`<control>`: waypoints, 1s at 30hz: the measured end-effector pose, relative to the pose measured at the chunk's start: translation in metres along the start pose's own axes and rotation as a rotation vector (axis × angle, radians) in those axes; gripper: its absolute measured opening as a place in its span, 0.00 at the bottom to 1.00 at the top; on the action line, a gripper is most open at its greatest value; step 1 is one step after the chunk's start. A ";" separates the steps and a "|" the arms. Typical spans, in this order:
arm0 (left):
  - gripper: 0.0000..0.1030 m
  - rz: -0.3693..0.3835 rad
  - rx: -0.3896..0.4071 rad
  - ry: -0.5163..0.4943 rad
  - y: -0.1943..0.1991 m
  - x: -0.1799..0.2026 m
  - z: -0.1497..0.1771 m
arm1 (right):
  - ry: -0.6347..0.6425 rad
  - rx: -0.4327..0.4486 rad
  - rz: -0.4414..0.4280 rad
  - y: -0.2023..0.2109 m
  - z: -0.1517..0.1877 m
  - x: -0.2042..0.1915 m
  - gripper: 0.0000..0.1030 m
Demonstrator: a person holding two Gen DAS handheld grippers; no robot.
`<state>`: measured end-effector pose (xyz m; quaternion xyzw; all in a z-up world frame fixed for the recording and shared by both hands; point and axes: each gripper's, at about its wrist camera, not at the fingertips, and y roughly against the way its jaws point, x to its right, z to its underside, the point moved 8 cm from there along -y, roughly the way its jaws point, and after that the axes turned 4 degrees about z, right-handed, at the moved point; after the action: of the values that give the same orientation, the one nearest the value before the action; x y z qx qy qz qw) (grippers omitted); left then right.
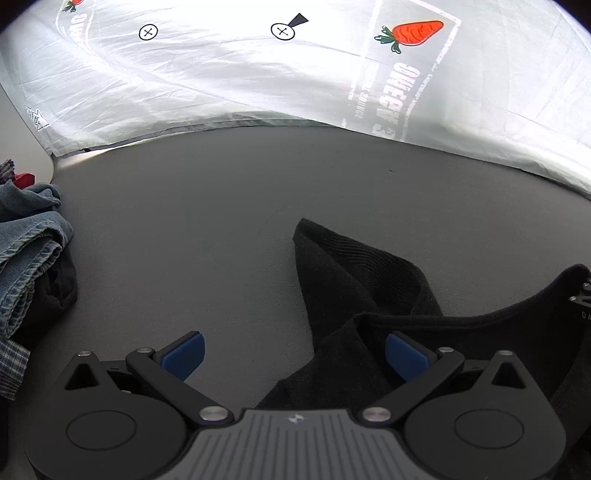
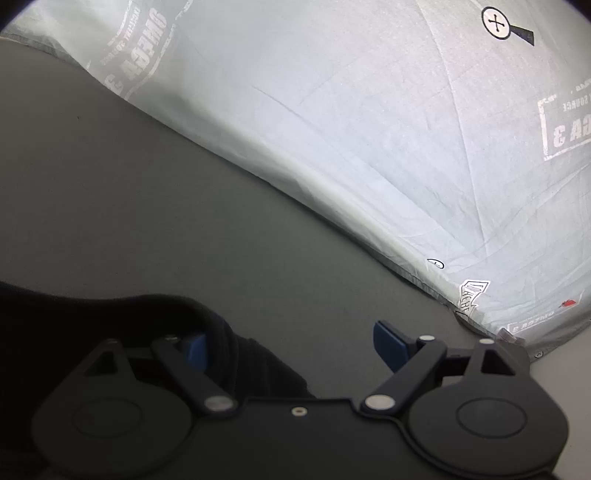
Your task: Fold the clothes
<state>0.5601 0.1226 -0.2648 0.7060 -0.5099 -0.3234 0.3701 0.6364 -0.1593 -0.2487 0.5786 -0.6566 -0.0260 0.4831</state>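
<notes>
A black garment [image 1: 369,288] lies crumpled on the grey table [image 1: 184,221], one ribbed sleeve pointing away from me. My left gripper [image 1: 295,354] hangs open just above the table. Its right blue pad [image 1: 406,356] is over the garment's edge and its left pad is over bare table. In the right wrist view the same black garment [image 2: 110,314] fills the lower left. My right gripper [image 2: 291,349] is open, its left pad [image 2: 197,350] beside a rolled fold of cloth and its right pad over bare table. Neither gripper's pads press on the cloth.
A pile of clothes sits at the table's left edge: blue jeans [image 1: 29,240], a plaid piece [image 1: 11,362] and something red [image 1: 24,181]. A white printed sheet [image 1: 258,81] with a carrot picture [image 1: 413,33] rises behind the table. A corner of the right gripper [image 1: 583,295] shows at the right edge.
</notes>
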 end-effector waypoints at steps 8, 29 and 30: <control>1.00 -0.179 -0.032 -0.061 -0.022 -0.006 0.007 | -0.024 0.005 0.026 0.002 0.005 0.012 0.86; 1.00 -0.515 0.930 0.073 0.355 -0.019 -0.063 | -0.657 0.603 0.422 0.293 -0.006 0.255 0.99; 1.00 -0.518 0.974 0.081 0.378 -0.021 -0.060 | -0.688 0.640 0.433 0.313 -0.006 0.267 0.99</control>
<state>0.4228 0.0766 0.0903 0.9099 -0.3954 -0.1033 -0.0717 0.4465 -0.2630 0.1019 0.5063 -0.8572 0.0880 0.0322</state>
